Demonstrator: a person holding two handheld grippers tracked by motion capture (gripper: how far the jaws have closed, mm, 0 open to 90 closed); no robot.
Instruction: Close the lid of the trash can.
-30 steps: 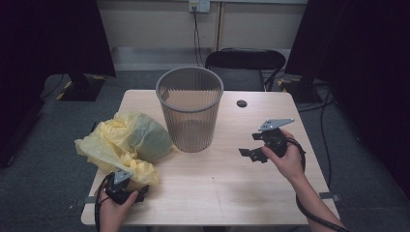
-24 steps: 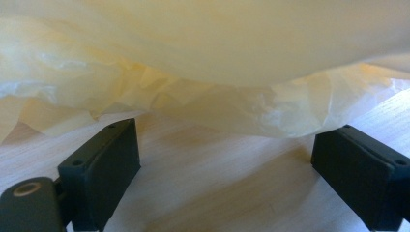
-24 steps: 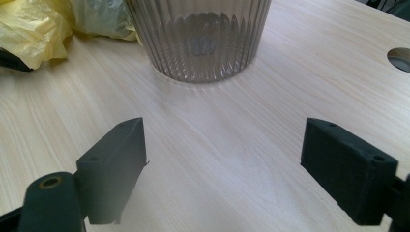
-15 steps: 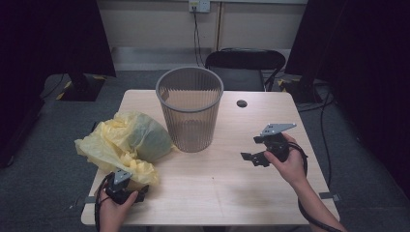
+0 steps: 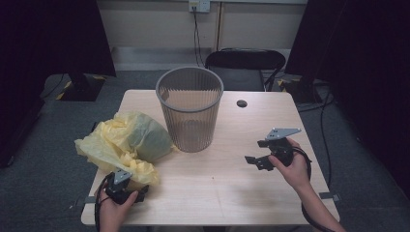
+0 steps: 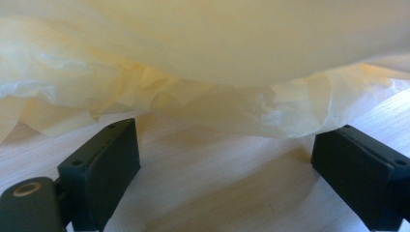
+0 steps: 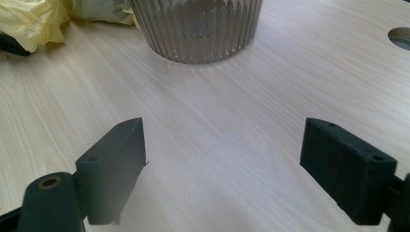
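Note:
A grey mesh waste bin (image 5: 189, 107) stands upright at the middle back of the wooden table (image 5: 232, 193); its base (image 7: 196, 29) fills the top of the right gripper view. A crumpled yellow plastic bag (image 5: 123, 145) lies to its left. My left gripper (image 5: 126, 189) sits at the bag's near edge, open, with the bag's rim (image 6: 217, 111) just beyond its jaws and nothing between them. My right gripper (image 5: 258, 153) hovers open over bare table right of the bin, pointing toward it.
A round cable hole (image 5: 241, 103) is in the table right of the bin. A black chair (image 5: 244, 63) stands behind the table, with cables and dark curtains around. Bare wood lies between the two grippers.
My right gripper has drifted slightly down and toward the near right. The left gripper and the bag have stayed put.

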